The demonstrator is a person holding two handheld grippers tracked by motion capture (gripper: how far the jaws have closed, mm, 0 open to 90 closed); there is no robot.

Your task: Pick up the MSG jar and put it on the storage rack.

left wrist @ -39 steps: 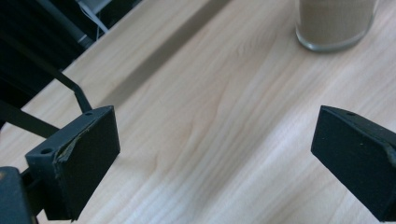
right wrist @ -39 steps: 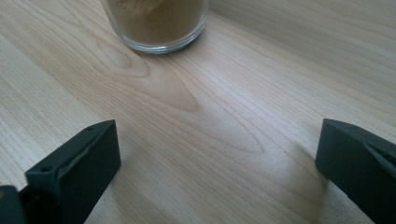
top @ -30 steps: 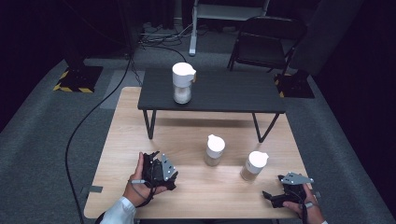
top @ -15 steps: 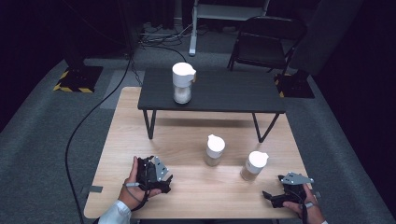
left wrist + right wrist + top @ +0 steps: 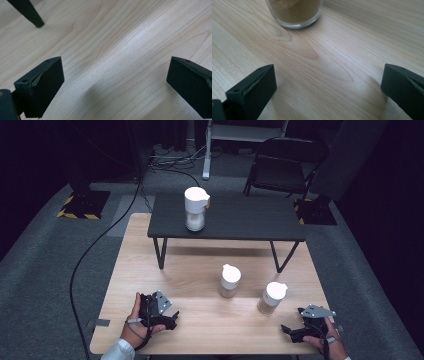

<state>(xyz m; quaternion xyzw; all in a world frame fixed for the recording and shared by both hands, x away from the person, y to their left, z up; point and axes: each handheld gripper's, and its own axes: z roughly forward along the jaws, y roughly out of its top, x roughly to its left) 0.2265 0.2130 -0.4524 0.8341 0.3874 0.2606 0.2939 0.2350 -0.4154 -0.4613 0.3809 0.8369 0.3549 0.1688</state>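
Note:
Two glass jars with white lids stand on the wooden table (image 5: pixel 150 270): one in the middle (image 5: pixel 230 281), one to its right (image 5: pixel 272 297). A taller white-lidded jar (image 5: pixel 195 210) stands on the small black table (image 5: pixel 250 220) farther back. My left gripper (image 5: pixel 172 319) rests near the front left edge, its jaws pointing right. In the left gripper view it (image 5: pixel 116 75) is open over bare wood. My right gripper (image 5: pixel 287 330) lies at the front right, pointing left. The right gripper view shows it (image 5: pixel 328 75) open, with the base of a jar of tan powder (image 5: pixel 295 12) just ahead.
A black leg (image 5: pixel 27 12) of the small table shows at the upper left of the left gripper view. Beyond the tables are a folding chair (image 5: pixel 285 170), a black cable (image 5: pixel 95 250) on the grey carpet, and a white stand (image 5: pixel 207 150).
The left hand has drawn its gripper slightly toward the front edge and turned it to point right. The right gripper and the jars have stayed put.

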